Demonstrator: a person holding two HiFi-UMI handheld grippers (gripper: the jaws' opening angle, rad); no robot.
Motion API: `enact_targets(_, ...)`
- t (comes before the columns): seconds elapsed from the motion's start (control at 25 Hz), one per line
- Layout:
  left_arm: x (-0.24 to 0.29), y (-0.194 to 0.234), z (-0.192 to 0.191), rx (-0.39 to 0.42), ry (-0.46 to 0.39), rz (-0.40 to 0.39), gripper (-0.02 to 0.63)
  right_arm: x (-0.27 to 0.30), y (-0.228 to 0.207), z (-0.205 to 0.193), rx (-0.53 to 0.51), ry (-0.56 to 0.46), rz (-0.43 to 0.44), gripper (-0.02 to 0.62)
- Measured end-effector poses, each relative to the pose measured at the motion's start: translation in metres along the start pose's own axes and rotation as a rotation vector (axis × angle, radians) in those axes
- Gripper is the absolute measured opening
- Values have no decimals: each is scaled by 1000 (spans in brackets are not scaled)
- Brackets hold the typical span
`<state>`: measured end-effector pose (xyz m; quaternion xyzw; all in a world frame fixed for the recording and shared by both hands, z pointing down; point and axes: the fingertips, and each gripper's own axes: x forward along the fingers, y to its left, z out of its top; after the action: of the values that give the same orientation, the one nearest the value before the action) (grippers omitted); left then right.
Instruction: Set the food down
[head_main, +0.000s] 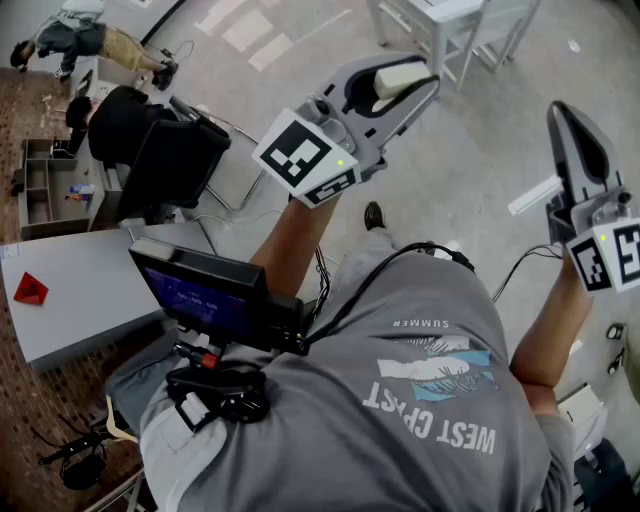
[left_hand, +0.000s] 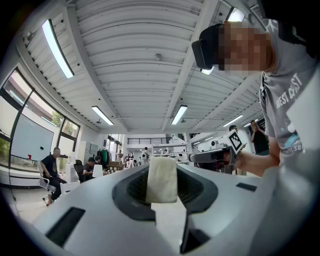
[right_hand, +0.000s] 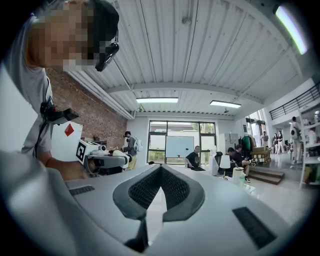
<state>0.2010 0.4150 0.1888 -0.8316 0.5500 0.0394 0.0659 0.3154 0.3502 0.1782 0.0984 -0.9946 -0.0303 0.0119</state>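
A pale cream block of food (head_main: 398, 78) is pinched between the jaws of my left gripper (head_main: 412, 76), which is raised high over the floor. In the left gripper view the food (left_hand: 162, 180) stands upright between the dark pads. My right gripper (head_main: 563, 113) is also held up, at the right, with its jaws closed together and nothing in them. In the right gripper view its pads (right_hand: 172, 187) meet at the tip of the right gripper (right_hand: 160, 168). The left gripper (right_hand: 106, 161) with its food shows off to the left there.
A grey table (head_main: 85, 300) with a small red object (head_main: 30, 290) lies at the lower left. A black chair (head_main: 165, 150) and a compartment tray (head_main: 45, 185) are beyond it. White furniture (head_main: 450, 20) stands at the far top. A dark screen (head_main: 200, 292) hangs at the person's chest.
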Motion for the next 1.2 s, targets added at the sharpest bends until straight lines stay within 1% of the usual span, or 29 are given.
enact_targets(0.24,8,10,-7,-3,5,-8,101,10,-7,-4,0,5,-1,6)
enact_targets(0.44,11,20,-10,-8,10,-14,101,20,-13,-8,5,12,-22,6)
enact_targets(0.6,7,27,-12,-17,14,-21,101,25,-13,-2,1,-16,-43,8)
enact_targets(0.96,7,45,-17,-32,23,-26,101,43,-15,-5,24,-21,-52,8)
enact_targets(1.2,9,51,-22,-43,27,-28,101,43,-24,-22,69,-17,-69,8)
